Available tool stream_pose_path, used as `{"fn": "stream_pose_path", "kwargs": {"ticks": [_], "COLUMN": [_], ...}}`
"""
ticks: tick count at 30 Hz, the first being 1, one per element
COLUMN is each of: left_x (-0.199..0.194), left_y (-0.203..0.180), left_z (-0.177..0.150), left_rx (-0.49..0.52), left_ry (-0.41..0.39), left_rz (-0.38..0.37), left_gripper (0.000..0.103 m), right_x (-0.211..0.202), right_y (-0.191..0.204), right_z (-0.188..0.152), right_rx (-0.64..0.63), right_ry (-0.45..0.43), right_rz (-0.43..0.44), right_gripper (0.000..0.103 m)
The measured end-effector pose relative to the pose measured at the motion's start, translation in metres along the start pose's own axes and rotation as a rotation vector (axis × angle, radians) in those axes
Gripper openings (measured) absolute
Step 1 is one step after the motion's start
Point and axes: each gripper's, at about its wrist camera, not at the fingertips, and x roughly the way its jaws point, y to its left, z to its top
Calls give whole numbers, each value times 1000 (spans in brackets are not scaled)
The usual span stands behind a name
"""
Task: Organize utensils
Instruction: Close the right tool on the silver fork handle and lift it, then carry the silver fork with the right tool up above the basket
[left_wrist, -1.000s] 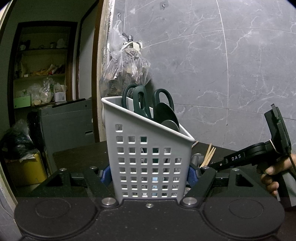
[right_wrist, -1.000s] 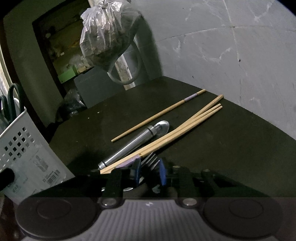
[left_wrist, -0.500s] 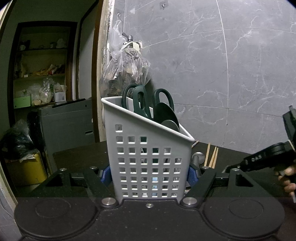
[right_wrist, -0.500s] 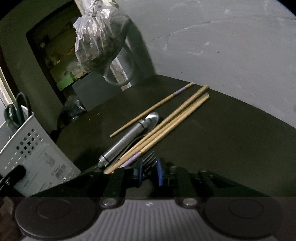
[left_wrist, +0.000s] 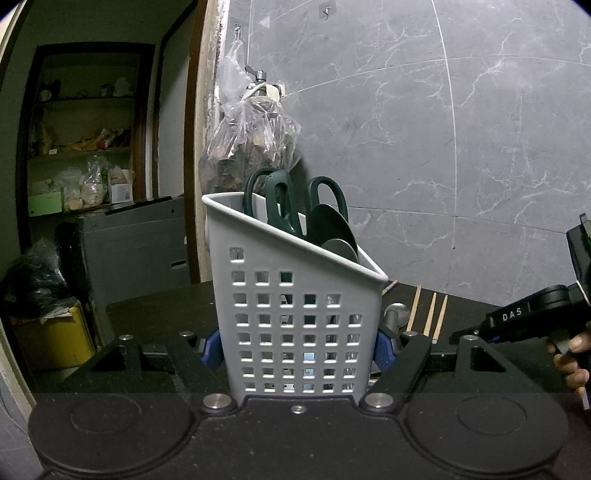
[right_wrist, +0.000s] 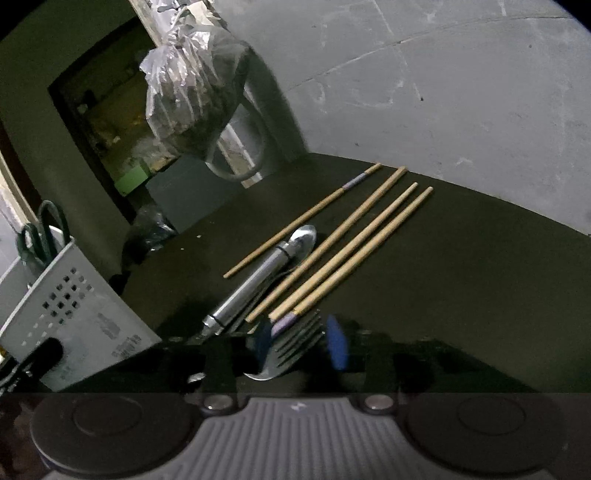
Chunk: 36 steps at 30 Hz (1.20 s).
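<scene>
My left gripper (left_wrist: 297, 349) is shut on a white perforated basket (left_wrist: 295, 325), with a blue pad pressed against each side. The basket stands upright and holds dark green scissors (left_wrist: 280, 199) and a dark round-headed utensil (left_wrist: 328, 229). Low over the dark table (right_wrist: 461, 280), my right gripper (right_wrist: 299, 341) is shut on the tines of a steel fork (right_wrist: 295, 339). Three wooden chopsticks (right_wrist: 351, 254) lie just beyond, and the purple end of one rests on the fork. A steel-handled spoon (right_wrist: 258, 277) and a fourth chopstick (right_wrist: 306, 218) lie to their left.
A plastic bag (left_wrist: 251, 147) hangs on the grey marble wall (left_wrist: 443, 147) behind the table. The basket (right_wrist: 74, 314) stands at the table's left in the right wrist view. A hand (left_wrist: 569, 354) holds the right gripper's handle. A doorway with shelves (left_wrist: 81, 155) is at far left.
The right gripper shifted with the fork staying between its pads. The three chopsticks, bunched before, now lie spread apart. The left gripper and basket have not moved.
</scene>
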Motion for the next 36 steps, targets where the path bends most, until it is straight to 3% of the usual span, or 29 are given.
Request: {"fn": "stream_pose_path", "kwargs": {"ticks": [10,22,36], "left_x": [0,-1,-1], "left_y": [0,0,1], "left_z": [0,0,-1], "left_rx": [0,0,-2], "left_ry": [-1,0,-1], "left_rz": [1,1,0], "left_gripper": [77,77,77], "right_x": [-21,-78,-103], "right_y": [-5,48,113], "right_z": [-7,-4,-13], "right_rx": [60,-241,-568], "right_ry": [-82,-326,-456], "right_rz": [34,-22,-66], "right_gripper": [8,4,2]}}
